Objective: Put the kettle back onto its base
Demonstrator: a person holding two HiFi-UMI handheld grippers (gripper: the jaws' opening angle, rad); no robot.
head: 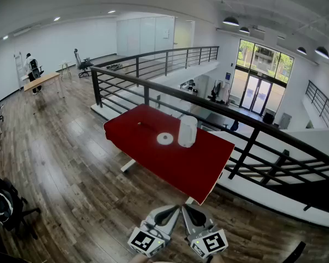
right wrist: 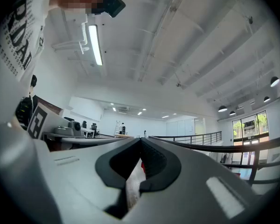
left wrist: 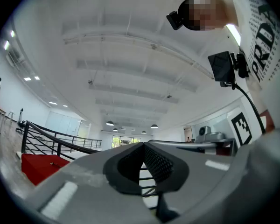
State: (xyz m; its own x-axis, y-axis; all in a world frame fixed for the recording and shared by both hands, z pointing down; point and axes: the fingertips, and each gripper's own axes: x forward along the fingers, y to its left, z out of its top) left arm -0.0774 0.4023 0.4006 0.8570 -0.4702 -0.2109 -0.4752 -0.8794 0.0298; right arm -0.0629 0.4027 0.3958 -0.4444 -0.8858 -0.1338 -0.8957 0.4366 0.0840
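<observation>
**Red table (head: 153,160) with white kettle (head: 187,131) and base (head: 164,138); both tongs shut, well short of it**

Position. The kettle stood upright on the red tabletop, off its base and just beside it, on the base's right in the head view. Whether the two touched could not be told. The left tongs (head: 170,212) and right tongs (head: 193,212) sat side by side at the bottom edge of the head view, over the wooden floor (head: 71,163), well apart from the table and the kettle. Both pointed roughly toward the table.

State of tongs. In the left gripper view the left tongs (left wrist: 143,146) had their jaws together at the tips with nothing held. In the right gripper view the right tongs (right wrist: 140,141) were likewise closed and empty.

Count.
- Kettles: one.
- Bases: one.
- Tables with red top: one.
- Tongs: two, each with one marker cube (head: 147,240).
- Small dark item (head: 140,124) on the table's far side: one, too small to identify.

Description of kettle. White and tall with a rounded, roughly cylindrical body. At this distance neither handle nor spout could be made out. The base was a flat white disc with a darker centre. A black railing (head: 208,100) ran behind the table.
</observation>
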